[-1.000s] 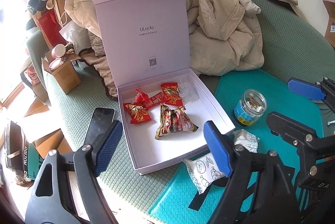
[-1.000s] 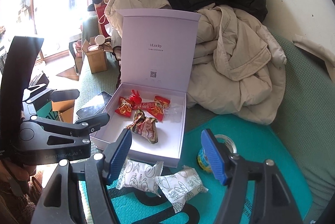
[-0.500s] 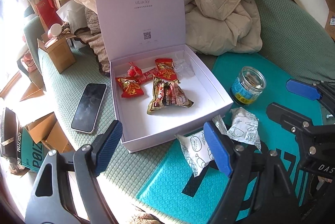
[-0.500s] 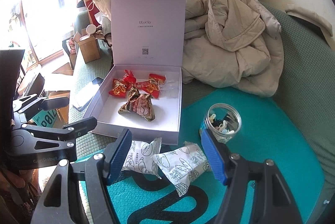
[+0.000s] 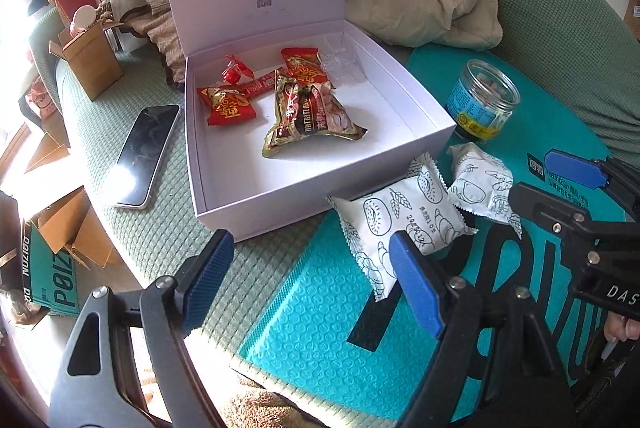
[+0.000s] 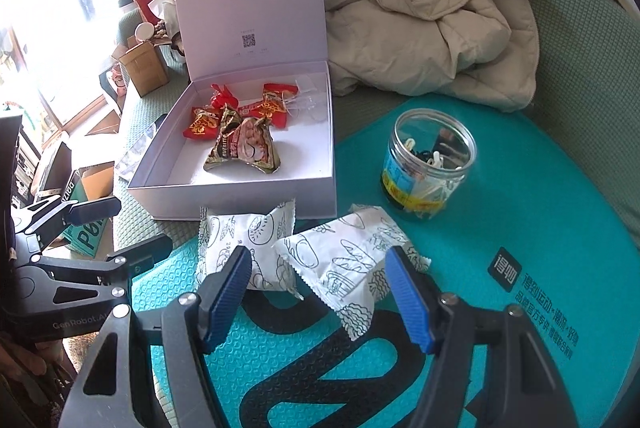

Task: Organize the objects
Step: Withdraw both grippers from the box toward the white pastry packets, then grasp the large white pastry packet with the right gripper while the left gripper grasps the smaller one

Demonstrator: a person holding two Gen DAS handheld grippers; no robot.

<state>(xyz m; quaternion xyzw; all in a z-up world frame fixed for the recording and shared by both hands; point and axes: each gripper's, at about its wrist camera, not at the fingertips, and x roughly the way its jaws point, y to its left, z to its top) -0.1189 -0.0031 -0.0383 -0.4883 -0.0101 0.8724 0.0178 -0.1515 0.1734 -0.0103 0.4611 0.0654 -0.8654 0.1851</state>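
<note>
An open white box (image 5: 224, 204) (image 6: 240, 194) with its lid upright holds red snack packets (image 5: 226, 104) (image 6: 202, 124) and a brown-green nut bag (image 5: 310, 116) (image 6: 242, 148). Two white printed snack packets lie on the teal mat in front of it, one on the left (image 5: 400, 220) (image 6: 244, 240) and one on the right (image 5: 482, 184) (image 6: 348, 264). My left gripper (image 5: 310, 286) hangs open over the box's front edge and the mat. My right gripper (image 6: 318, 292) is open just above the right packet, nothing pressed between its pads.
A clear jar (image 5: 482, 104) (image 6: 428, 164) of small items stands on the teal mat (image 6: 520, 228). A phone (image 5: 148, 154) lies left of the box on the green cushion. Beige jackets (image 6: 420, 8) pile up behind. Cardboard boxes (image 5: 92, 60) sit at the left.
Both grippers have come down and closer to the mat; the box and white packets look larger. Jaw openings are unchanged, and no object has moved.
</note>
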